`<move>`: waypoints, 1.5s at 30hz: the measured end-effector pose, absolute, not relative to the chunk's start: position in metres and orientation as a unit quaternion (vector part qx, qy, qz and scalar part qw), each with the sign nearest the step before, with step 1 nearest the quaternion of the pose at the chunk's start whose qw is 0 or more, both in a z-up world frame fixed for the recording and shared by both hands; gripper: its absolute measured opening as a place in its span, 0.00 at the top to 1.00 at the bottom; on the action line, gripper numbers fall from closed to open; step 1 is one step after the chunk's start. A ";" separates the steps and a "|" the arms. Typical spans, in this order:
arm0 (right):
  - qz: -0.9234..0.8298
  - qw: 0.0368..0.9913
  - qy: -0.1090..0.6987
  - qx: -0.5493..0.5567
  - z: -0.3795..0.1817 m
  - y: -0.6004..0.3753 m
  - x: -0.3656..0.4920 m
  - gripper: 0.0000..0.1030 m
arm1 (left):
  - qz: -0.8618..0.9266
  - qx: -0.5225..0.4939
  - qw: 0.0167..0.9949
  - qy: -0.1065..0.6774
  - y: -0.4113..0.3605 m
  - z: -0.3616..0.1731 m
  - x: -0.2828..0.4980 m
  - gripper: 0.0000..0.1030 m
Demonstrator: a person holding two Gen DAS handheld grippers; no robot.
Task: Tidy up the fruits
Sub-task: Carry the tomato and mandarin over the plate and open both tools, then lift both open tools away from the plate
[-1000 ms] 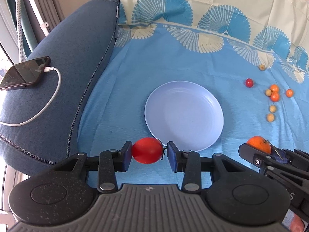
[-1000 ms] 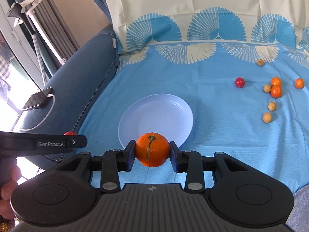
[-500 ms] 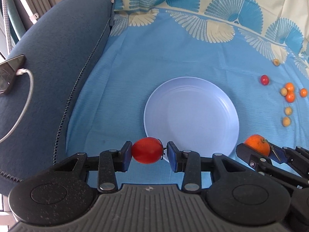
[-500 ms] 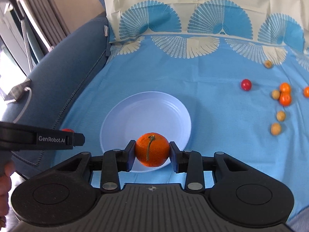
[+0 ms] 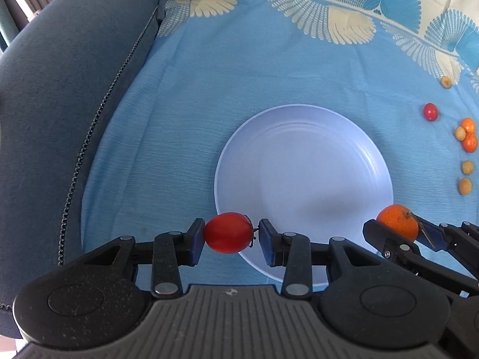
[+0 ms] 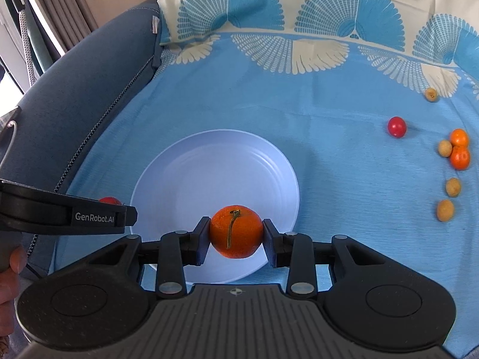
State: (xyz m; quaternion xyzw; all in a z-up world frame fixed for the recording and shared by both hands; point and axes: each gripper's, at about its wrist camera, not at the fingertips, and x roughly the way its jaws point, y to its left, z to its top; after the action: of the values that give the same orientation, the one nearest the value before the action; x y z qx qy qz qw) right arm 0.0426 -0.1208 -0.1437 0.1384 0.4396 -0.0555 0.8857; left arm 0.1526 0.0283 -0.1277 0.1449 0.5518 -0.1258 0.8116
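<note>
Blue cloth [image 5: 239, 89] surrounds plate [image 5: 302, 161].

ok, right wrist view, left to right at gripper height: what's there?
Black left gripper with a red tomato → pale blue round plate → orange tangerine clamped in right gripper → tan round fruit.

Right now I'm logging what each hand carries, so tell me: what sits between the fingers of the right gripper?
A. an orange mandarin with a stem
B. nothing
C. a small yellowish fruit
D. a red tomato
A: in the right wrist view the right gripper is clamped on the orange mandarin, its stem facing the camera, above the near edge of the plate; the red tomato is in the left gripper.
</note>
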 end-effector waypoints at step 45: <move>-0.073 0.891 0.405 0.191 -0.065 -0.084 -0.077 0.02 | -0.116 0.120 0.863 0.477 0.085 -0.023 0.027 0.00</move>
State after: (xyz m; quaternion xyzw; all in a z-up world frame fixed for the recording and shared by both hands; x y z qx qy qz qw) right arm -0.0766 -0.0840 -0.0649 0.1909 0.4047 -0.0732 0.8913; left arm 0.0267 0.0851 -0.0235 0.1200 0.4765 -0.1158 0.8632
